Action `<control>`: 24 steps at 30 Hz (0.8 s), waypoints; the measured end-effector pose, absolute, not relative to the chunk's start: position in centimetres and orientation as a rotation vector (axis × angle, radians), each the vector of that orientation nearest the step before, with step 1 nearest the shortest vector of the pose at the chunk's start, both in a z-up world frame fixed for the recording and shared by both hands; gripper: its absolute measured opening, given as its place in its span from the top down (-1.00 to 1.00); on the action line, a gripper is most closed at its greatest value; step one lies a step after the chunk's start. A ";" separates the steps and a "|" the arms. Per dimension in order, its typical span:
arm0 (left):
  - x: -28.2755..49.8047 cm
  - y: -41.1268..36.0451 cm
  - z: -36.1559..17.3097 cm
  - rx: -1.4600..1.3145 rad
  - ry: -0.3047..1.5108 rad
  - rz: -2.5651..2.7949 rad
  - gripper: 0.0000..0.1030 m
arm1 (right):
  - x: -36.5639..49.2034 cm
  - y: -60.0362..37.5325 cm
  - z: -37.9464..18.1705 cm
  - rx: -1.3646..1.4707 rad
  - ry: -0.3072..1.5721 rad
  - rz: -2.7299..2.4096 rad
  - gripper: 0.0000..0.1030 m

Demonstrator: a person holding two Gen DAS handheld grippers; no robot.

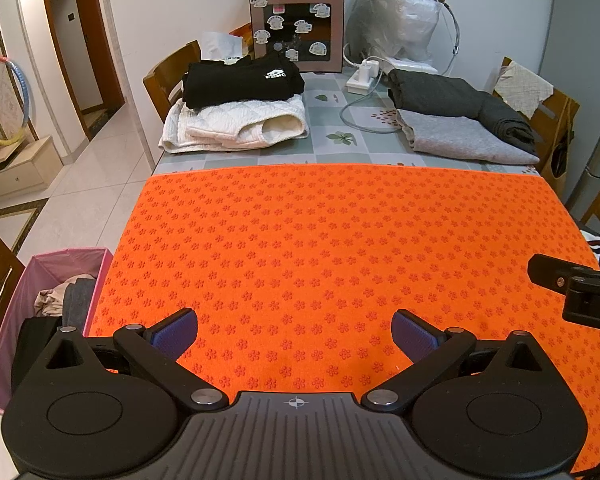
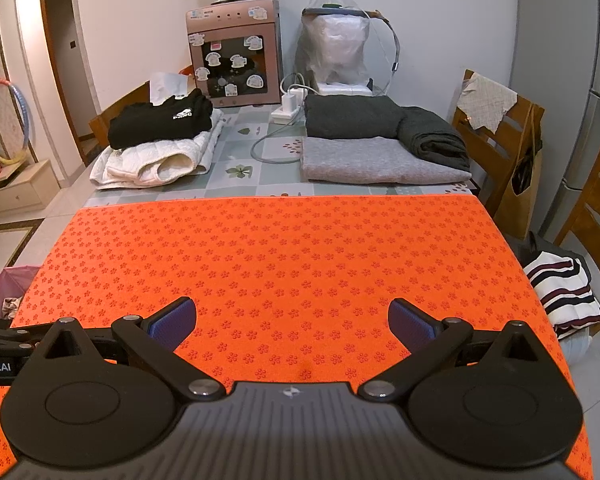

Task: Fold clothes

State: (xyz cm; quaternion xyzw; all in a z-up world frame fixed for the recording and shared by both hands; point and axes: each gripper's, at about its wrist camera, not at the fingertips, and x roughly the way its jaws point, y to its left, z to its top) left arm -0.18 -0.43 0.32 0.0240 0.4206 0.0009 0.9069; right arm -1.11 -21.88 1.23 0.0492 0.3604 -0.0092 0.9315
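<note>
Orange mat [image 1: 324, 248] spans the near table beneath both grippers. Folded clothes (two stacks: black-on-white [image 1: 236, 108], dark-on-grey [image 1: 460, 120]) lie well beyond the left gripper [image 1: 295, 334] and right gripper [image 2: 292, 326], jaws spread, empty.

Orange flower-dotted mat [image 1: 340, 248], black top [image 1: 240, 80] on white quilted garment [image 1: 236, 128], light grey sweater [image 2: 380, 160], pink bin [image 1: 52, 268], striped knit [image 2: 564, 296]

The orange mat [image 2: 284, 248] is matt cloth embossed with small flowers. Both grippers are matt black plastic with ribbed blue pads [image 1: 176, 334] and shiny metal pivots. The white jacket [image 1: 236, 128] looks quilted, the grey garment [image 2: 376, 160] soft and fleecy; the chairs [image 2: 496, 136] are glossy wood.
</note>
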 end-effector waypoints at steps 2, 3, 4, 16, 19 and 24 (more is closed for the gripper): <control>-0.2 -0.4 0.3 0.049 0.868 0.003 -0.99 | -1.2 -22.0 1.2 0.102 0.738 -0.020 -1.00; -0.2 -0.4 0.3 0.049 0.868 0.003 -0.99 | -1.2 -22.0 1.2 0.103 0.738 -0.020 -1.00; -0.2 -0.4 0.3 0.050 0.868 0.004 -0.99 | -1.2 -22.0 1.2 0.103 0.738 -0.020 -1.00; -0.2 -0.5 0.3 0.047 0.870 0.007 -0.99 | -1.1 -22.0 1.1 0.101 0.742 -0.017 -1.00; -0.1 -0.3 0.2 0.045 0.872 0.007 -0.99 | -1.0 -21.9 1.1 0.100 0.746 -0.016 -1.00; 0.0 -0.2 0.2 0.042 0.874 0.009 -0.99 | -0.9 -21.8 0.9 0.098 0.752 -0.014 -1.00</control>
